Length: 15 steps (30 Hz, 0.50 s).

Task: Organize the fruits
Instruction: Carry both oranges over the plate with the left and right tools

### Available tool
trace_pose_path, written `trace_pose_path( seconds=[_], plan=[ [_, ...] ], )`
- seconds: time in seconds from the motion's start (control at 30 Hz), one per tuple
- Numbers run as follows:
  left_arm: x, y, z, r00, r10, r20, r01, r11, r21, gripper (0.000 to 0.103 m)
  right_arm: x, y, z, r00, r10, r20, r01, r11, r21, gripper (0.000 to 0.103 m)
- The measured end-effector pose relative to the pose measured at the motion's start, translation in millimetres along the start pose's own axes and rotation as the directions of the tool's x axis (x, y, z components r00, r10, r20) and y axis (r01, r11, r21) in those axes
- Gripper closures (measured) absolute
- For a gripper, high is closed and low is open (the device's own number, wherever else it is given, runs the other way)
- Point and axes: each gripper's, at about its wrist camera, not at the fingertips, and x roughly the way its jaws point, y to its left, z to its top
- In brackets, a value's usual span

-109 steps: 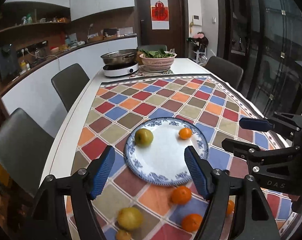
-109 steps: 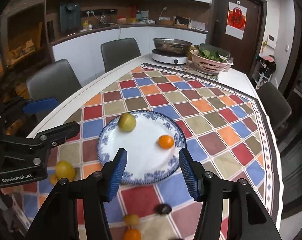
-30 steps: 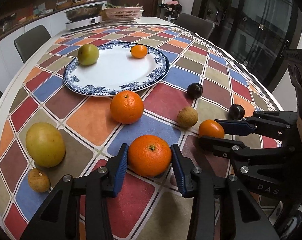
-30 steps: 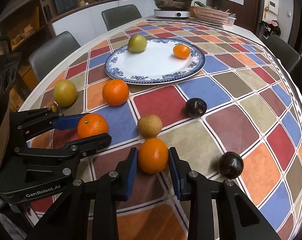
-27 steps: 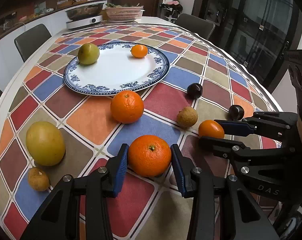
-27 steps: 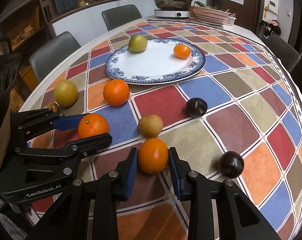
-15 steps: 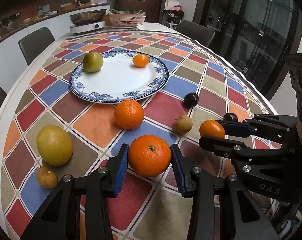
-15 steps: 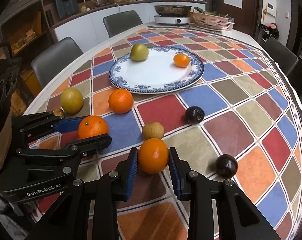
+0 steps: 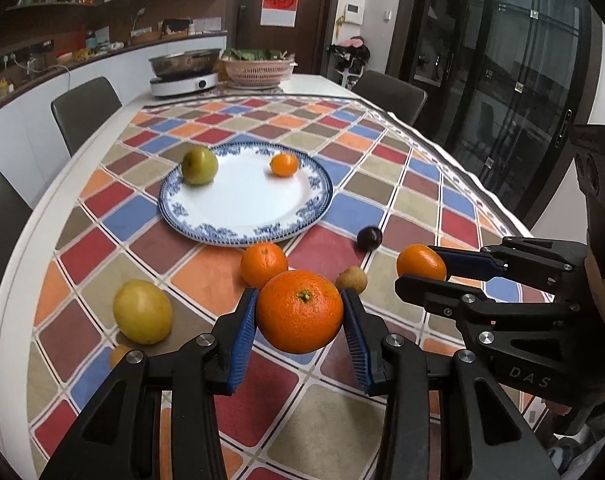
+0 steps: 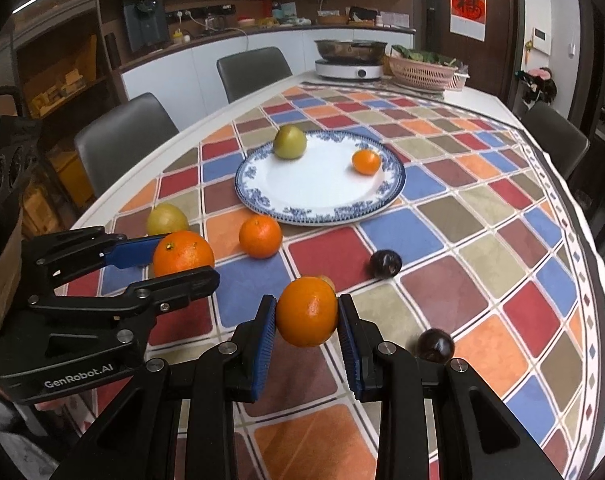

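Both grippers have risen since a second ago: the left gripper clamps a large round orange, the right gripper a smaller orange, seemingly clear of the checkered tablecloth, short of the blue-rimmed white plate.

plate white, blue floral rim | tablecloth multicolour checks | oranges orange

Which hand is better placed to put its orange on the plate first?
Either; slight edge to the left tongs. Both grip oranges above the cloth, the left orange lines up below the plate's bare near part.
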Motion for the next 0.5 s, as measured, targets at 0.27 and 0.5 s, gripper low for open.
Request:
trace_pose_path(
  seconds=[0.27, 0.5],
  plan=[
    [-22.0, 1.8, 25.3, 0.997, 0.017, 0.075, -0.018, 1.0, 0.016, 0.062, -18.6, -3.7, 24.5, 0.997, -0.003, 0.072, 0.003, 1.0, -0.009, 0.071],
    [-29.7, 5.4, 52.2, 0.991, 0.023, 0.129, -0.027, 0.999, 0.031, 0.062, -28.4, -6.0, 54.6, 0.991, 0.007, 0.133, -0.002, 0.999, -0.036, 0.071]
  ],
)
